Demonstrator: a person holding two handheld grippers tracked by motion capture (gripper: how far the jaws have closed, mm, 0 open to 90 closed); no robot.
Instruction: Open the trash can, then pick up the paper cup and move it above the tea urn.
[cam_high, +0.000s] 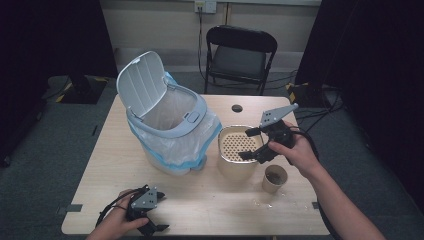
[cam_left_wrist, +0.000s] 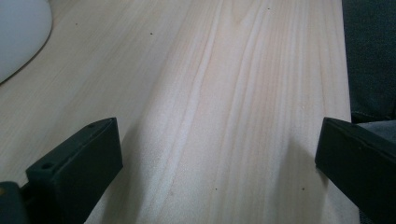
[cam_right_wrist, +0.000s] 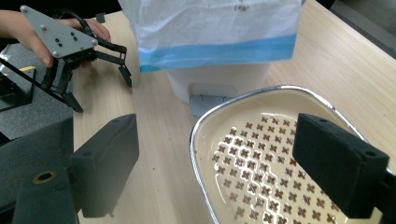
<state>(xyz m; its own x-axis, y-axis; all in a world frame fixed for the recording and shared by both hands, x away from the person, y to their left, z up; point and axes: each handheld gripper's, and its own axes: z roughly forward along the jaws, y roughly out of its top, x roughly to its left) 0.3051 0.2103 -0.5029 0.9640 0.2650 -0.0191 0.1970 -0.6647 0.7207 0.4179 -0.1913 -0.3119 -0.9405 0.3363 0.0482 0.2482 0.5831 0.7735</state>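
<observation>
My right tongs (cam_high: 254, 144) hover released over the near rim of the strainer bowl (cam_high: 235, 145), which sits on the bench (cam_high: 210, 200) between the lined bin (cam_high: 170, 125) and the paper cup (cam_high: 274, 178). I judge they're lined up to grip it. My left tongs (cam_high: 150, 220) rest released at the bench's edge, out of the way.

High view above table (cam_high: 200, 210), looking down, gripper views low, close, sharing its wood surface.
</observation>
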